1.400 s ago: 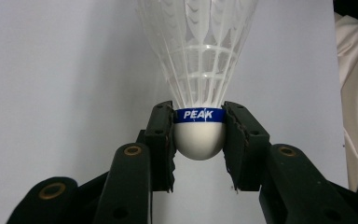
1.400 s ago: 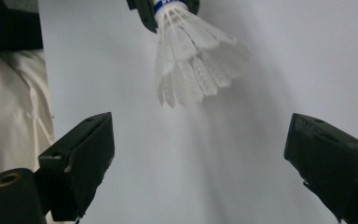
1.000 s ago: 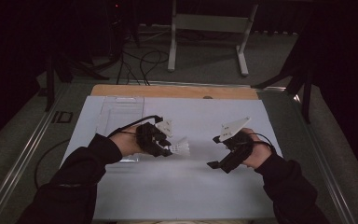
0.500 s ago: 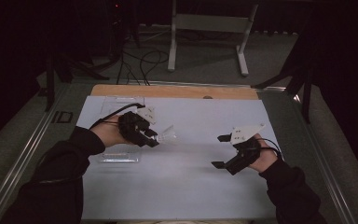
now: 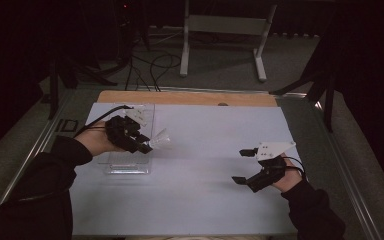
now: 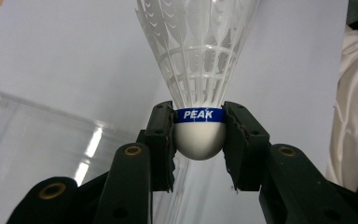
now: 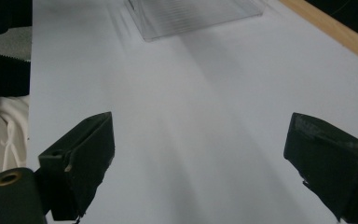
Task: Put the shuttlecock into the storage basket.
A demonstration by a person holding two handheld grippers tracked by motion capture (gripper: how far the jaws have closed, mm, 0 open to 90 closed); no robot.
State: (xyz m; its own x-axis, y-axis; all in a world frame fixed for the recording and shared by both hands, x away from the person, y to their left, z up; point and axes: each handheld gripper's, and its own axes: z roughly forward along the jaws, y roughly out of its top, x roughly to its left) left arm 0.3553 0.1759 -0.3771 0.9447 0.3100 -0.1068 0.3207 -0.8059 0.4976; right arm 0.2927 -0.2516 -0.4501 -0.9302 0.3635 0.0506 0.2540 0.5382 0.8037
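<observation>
White plastic shuttlecock pinched in my left gripper.
Its rounded cork sits between the jaws; my right gripper gapes wide.

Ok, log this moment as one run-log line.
left gripper: shut on shuttlecock, over clear box | right gripper: open, empty | table

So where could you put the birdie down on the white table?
The middle of the white sheet is bare, between the clear box and the open right tongs. The near edge is bare too. It is crowded at the left, where the left tongs hold the shuttlecock above the box.
</observation>
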